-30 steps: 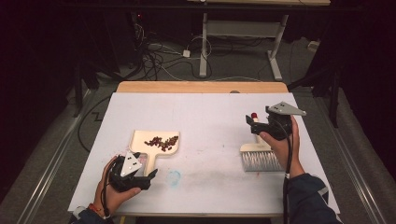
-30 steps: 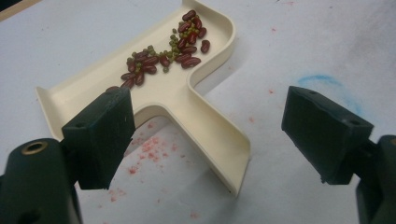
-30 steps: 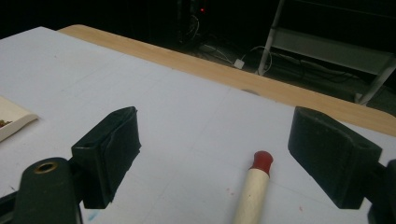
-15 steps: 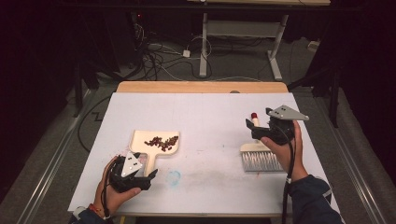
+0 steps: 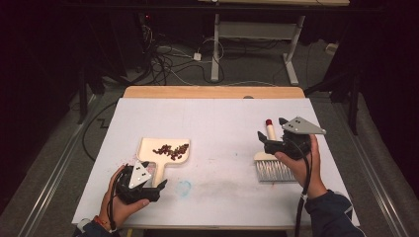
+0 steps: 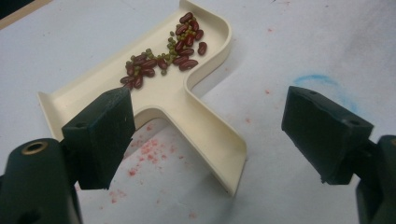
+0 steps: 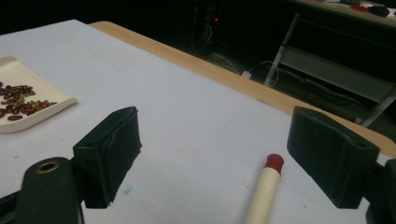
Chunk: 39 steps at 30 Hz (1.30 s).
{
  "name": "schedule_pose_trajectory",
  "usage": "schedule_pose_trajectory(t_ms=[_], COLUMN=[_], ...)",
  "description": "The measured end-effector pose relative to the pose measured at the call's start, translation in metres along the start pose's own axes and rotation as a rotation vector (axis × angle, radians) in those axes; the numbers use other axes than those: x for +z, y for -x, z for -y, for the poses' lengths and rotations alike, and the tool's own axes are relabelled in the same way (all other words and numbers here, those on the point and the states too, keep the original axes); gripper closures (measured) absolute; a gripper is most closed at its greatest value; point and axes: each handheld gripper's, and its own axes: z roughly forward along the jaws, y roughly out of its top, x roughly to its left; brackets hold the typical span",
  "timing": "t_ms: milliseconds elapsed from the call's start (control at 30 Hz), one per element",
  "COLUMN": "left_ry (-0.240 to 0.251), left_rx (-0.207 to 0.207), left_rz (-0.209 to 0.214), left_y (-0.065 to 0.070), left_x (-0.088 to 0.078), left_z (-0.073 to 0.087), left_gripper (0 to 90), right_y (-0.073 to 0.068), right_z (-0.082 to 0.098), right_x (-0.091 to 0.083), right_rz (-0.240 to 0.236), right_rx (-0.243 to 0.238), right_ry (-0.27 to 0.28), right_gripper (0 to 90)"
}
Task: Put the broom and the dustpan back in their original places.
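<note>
Dustpan (image 5: 165,150) with beans (image 5: 171,150) at left of tabletop (image 5: 217,118); brush (image 5: 270,158) at right.

Left hand-held gripper (image 6: 210,135) wide open, gripping nothing, jaws standing either side of the dustpan's handle (image 6: 210,140) without touching it; seen from above at the near end of that handle (image 5: 159,173), close to the tabletop's near edge. Beans, red mixed with small green ones (image 6: 163,51), heaped in the dustpan's far part. Red specks and a faint blue smear (image 5: 184,186) just right of the handle. Right hand-held gripper (image 7: 212,154) likewise wide open and empty, over the brush's cream handle with red tip (image 7: 273,162), which points away from the near edge; bristles (image 5: 272,172) toward the near edge, well apart from the dustpan. From above, right hand-held gripper (image 5: 264,140) just beside that handle.
</note>
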Motion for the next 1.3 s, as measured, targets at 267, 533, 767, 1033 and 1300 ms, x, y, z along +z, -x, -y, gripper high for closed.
schedule_pose_trajectory(t_ms=[267, 533, 767, 1033, 1300], left_ry=[0.007, 0.002, 0.001, 0.001, -0.001], left_rx=[0.004, 0.021, 0.023, 0.023, 0.047], left_rz=[0.009, 0.014, 0.01, 0.003, 0.0], left_y=[0.0, 0.002, 0.002, 0.002, 0.003], left_x=[-0.001, -0.001, -0.001, -0.001, 0.001], left_z=[-0.001, -0.001, -0.001, -0.001, -0.002], left_gripper=[17.2, 17.3, 17.3, 17.3, 17.4], right_y=[-0.013, -0.02, -0.022, -0.023, -0.021], right_z=[0.003, 0.005, 0.012, 0.025, 0.042], right_x=[-0.009, -0.02, -0.032, -0.042, -0.046], right_rz=[-0.019, -0.03, -0.041, -0.035, -0.037], right_rx=[-0.039, -0.065, -0.077, -0.099, -0.12], right_ry=[0.011, 0.019, 0.028, 0.035, 0.023], right_gripper=[17.7, 17.9, 17.9, 17.9, 17.6])
